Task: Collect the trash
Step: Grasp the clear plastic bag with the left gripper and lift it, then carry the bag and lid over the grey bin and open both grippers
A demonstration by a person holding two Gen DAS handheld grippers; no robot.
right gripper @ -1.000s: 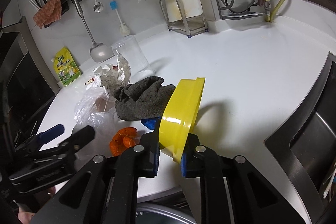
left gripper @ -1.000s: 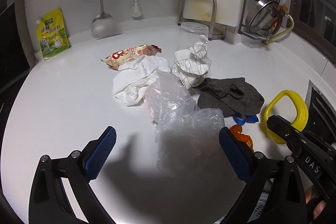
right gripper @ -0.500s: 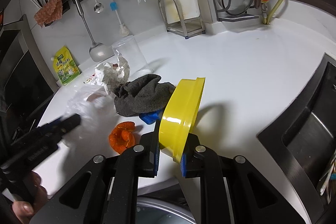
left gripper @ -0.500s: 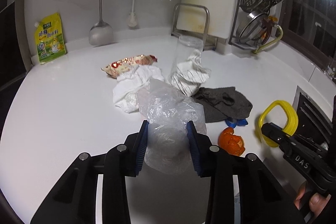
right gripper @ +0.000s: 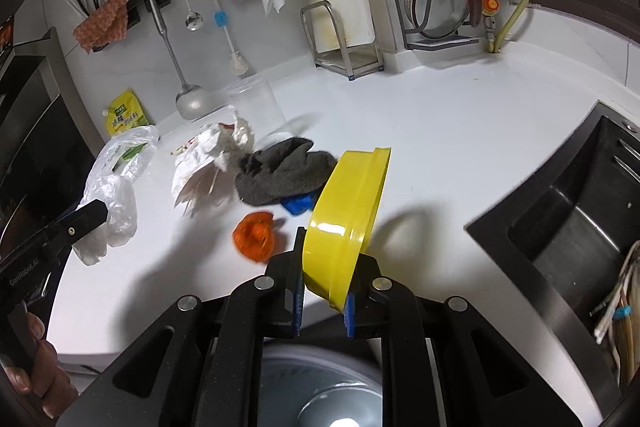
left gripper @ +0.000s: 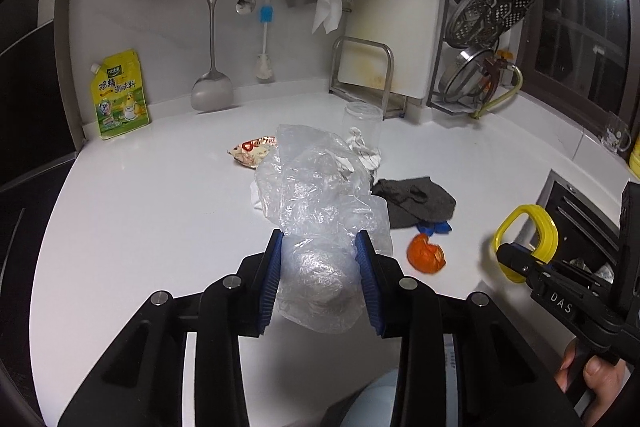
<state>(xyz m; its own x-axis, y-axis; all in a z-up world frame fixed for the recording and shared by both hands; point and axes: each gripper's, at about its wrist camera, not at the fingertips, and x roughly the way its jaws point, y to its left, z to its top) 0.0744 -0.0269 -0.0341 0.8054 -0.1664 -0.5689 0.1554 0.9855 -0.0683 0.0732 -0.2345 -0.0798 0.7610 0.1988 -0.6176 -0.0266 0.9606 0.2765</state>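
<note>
My left gripper [left gripper: 319,269] is shut on a crumpled clear plastic bag [left gripper: 320,203], lifted off the white counter [left gripper: 160,211]; the same bag [right gripper: 112,195] hangs from that gripper at the left of the right wrist view. My right gripper [right gripper: 322,297] is shut on the rim of a yellow plastic container [right gripper: 348,211], held tilted above the counter's front edge. On the counter lie an orange peel [left gripper: 426,253], a red-and-white snack wrapper [left gripper: 252,149], crumpled white paper [right gripper: 212,155] and a dark grey cloth [left gripper: 412,201] over a blue scrap [left gripper: 434,227].
A clear jar [left gripper: 362,125] stands behind the trash. A yellow sauce pouch [left gripper: 118,95] leans on the back wall under hanging utensils [left gripper: 212,27]. A dish rack [left gripper: 488,27] is at the back right, the sink [right gripper: 580,223] at right. A round bin [right gripper: 320,387] sits below the counter edge.
My left gripper went from wide open around the plastic bag to shut on it, then lifted it up and back. The right gripper drew back a little with the yellow container.
</note>
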